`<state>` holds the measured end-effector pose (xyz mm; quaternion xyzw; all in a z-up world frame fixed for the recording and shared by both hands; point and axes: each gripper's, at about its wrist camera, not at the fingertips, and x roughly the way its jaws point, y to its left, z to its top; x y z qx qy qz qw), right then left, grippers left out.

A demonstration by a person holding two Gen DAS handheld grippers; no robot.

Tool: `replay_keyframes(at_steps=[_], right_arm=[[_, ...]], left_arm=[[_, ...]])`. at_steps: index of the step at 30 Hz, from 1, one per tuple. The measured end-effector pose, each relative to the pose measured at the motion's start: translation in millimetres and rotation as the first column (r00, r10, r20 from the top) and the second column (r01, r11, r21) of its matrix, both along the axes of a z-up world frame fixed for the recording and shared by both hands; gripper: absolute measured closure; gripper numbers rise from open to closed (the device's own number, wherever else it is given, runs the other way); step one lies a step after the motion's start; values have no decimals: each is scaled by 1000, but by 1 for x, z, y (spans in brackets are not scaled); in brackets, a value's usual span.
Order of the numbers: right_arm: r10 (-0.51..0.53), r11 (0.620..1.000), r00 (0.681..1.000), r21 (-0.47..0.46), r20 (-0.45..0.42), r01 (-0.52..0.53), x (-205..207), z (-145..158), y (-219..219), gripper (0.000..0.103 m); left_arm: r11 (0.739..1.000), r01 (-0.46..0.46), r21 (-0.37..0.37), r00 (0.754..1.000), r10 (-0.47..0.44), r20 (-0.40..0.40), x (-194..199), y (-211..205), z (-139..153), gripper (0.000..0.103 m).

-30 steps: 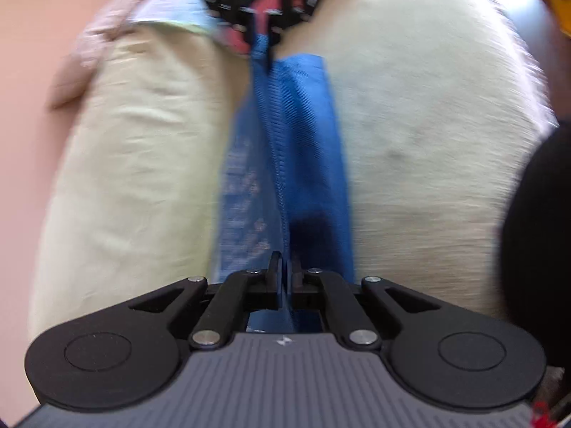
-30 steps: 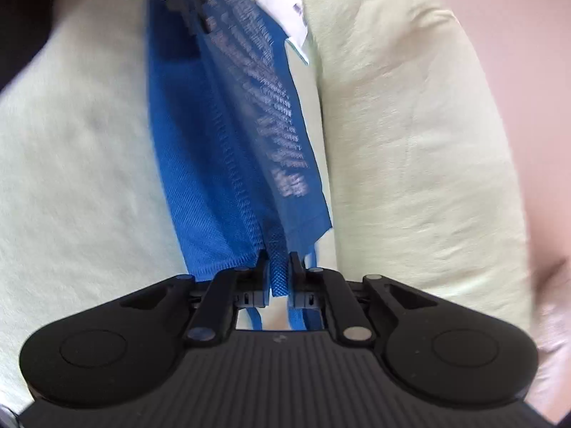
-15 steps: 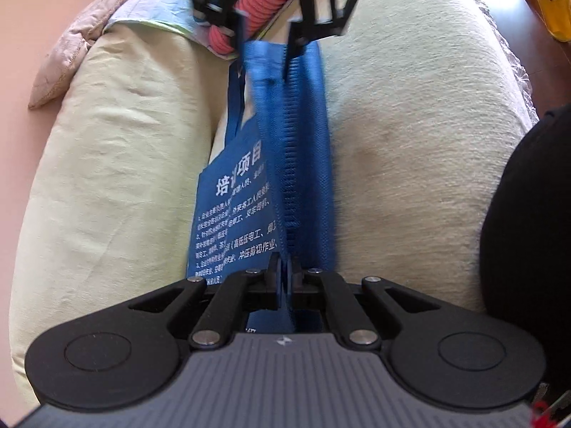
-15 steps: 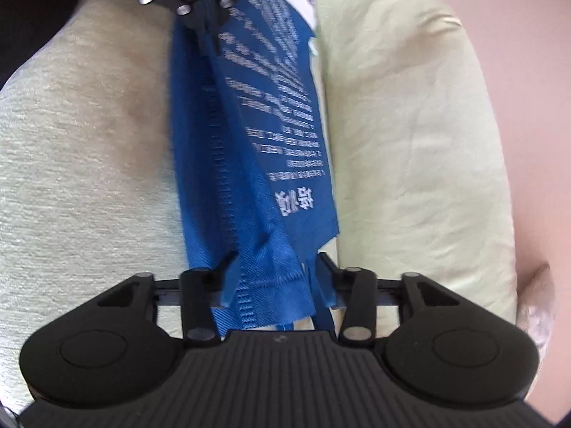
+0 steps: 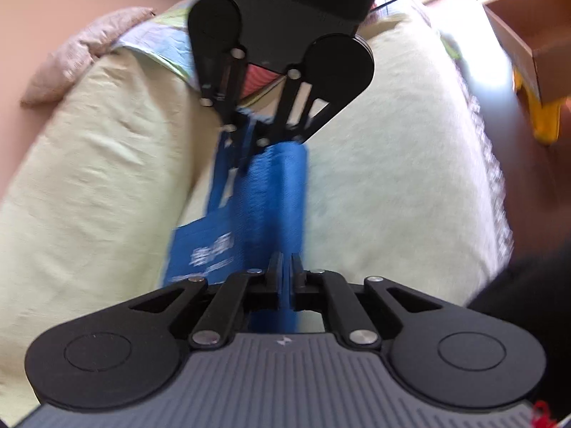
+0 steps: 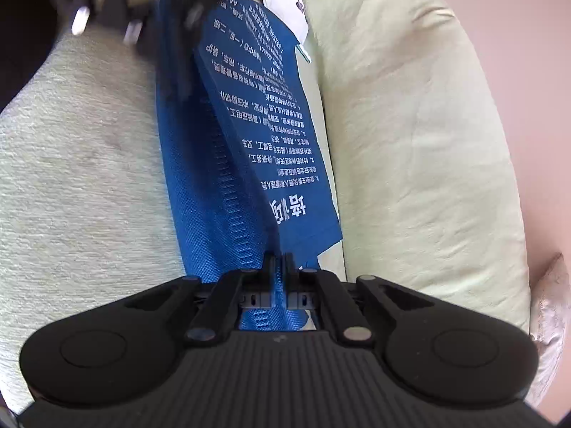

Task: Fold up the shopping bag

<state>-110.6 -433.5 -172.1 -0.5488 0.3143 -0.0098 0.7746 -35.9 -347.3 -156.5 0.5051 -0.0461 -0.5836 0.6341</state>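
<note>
A blue woven shopping bag [image 5: 274, 192] with white print hangs stretched edge-up between my two grippers over a cream sofa. My left gripper [image 5: 284, 260] is shut on the bag's near end, with fabric pinched between its pads. Opposite it, the right gripper [image 5: 246, 149] grips the far end. In the right wrist view, the jaws of my right gripper [image 6: 279, 260] are closing, with a fold of the bag [image 6: 249, 142] between the pads, which press on it. The left gripper [image 6: 167, 28] shows blurred at the top, at the bag's other end.
The sofa seat [image 5: 392, 178] lies under the bag and the back cushion [image 5: 89, 178] beside it. A pinkish pillow [image 5: 78, 60] rests at the sofa's end. A cardboard box [image 5: 535, 35] and a yellow stool [image 5: 542, 117] stand past the sofa. Dark clothing [image 5: 528, 303] of a person is close.
My right gripper opened wide around the bag's end half a second ago and has shut on it again. The two grippers have drawn closer, and the left one rose and rolled.
</note>
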Motion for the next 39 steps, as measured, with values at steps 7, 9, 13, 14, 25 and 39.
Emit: replay_keyframes(at_steps=[7,9,13,14,25,39], right_arm=[[12,1000,1000,-10,4,-12,-5,-5,6,102],[14,1000,1000,0,7,-14,-5,-7,7,102],[21,1000,999,5,-34,-21,-10,-18,9,102],[22,1000,999,4,-43,-22,-13,-22,9,102],[48,992,999,-117,20,-45,-44,-48,19,101],[3,996,999,-90,-43,-7,-33,-48,28,99]], left_arm=[[998,-49,31,998,50,-48,16,-38,-12,101],[997,-61,37,997,63,-52,21,-42,-14,101],[995,-86,40,996,88,-34,23,-41,-18,101],[995,-88,42,996,89,-25,22,-38,-18,101],[971,-227,68,972,222,73,35,20,-27,101],[944,-322,69,925,299,233,45,113,-3,58]])
